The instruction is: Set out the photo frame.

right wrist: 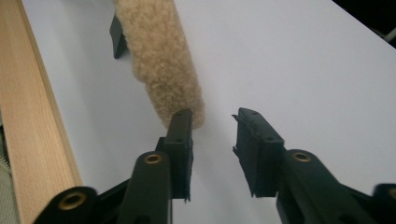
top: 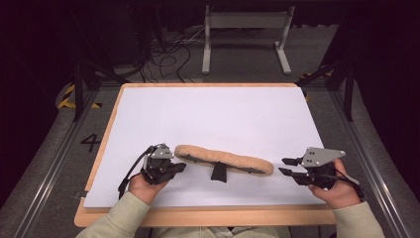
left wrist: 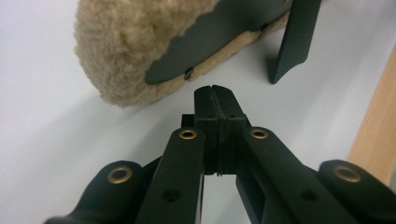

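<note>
Fleece pad [top: 223, 159]: a long tan strip of woolly fabric with a dark backing, lying across the near part of the white sheet [top: 208, 114], just in front of the person and between the two grippers.
Pad's shape: slightly bowed, its woolly side facing up and away from the person, its dark underside towards the near edge of the sheet.
Dark strap [top: 218, 172]: a short black tab that sticks out from the middle of the pad towards the person and rests on the sheet.
Left gripper [top: 179, 167]: just beside the pad's left end; in the high view I cannot tell whether its tips touch the pad.
Left gripper's claw: clenched, with the two black pads pressed flat together and nothing between them; in the left gripper view [left wrist: 215, 95] the tips sit a little short of the pad's woolly rim [left wrist: 135, 51].
Right gripper [top: 286, 166]: near the pad's right end, apart from it, pointing towards it.
Right gripper's claw: released, a clear gap between the jaws; in the right gripper view [right wrist: 212, 122] the pad's end [right wrist: 161, 56] lies ahead of the jaw on that view's left and nothing is gripped.
Hands: left hand [top: 143, 186] and right hand [top: 339, 191], both in pale sleeves, hold the grippers on the side of the pad nearer the person.
Wooden table [top: 208, 216]: its bare edge runs along the near side of the sheet, behind both hands as seen from the pad.
</note>
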The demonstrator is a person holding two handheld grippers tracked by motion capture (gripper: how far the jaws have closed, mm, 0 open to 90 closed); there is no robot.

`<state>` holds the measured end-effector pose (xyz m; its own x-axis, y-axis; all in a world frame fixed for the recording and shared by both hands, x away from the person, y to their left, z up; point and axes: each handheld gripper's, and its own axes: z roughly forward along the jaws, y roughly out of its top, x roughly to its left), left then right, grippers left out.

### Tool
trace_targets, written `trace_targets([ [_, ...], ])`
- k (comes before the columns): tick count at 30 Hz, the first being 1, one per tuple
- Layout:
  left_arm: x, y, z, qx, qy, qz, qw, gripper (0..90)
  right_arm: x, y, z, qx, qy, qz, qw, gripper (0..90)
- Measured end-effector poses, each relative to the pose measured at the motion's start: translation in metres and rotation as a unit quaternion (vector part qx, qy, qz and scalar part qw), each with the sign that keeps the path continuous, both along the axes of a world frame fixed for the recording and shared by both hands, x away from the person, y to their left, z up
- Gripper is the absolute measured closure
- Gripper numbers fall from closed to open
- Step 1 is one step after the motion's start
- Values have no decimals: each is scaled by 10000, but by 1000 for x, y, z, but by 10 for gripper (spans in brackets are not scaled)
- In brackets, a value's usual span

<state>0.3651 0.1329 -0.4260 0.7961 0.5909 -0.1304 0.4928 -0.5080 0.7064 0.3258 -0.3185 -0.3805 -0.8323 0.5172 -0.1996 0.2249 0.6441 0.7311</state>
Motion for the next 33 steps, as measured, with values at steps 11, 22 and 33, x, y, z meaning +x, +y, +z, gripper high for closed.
trace_targets([
  [11,10,-15,-14,423,181,-21,9989,896,2,4,-5,18,79,-238,9997,804],
  [22,23,-22,-19,493,24,213,9986,897,4,8,-7,117,31,-412,9991,817],
  [33,33,-31,-22,601,-39,231,9979,897,3,17,-9,211,31,-187,9996,830],
])
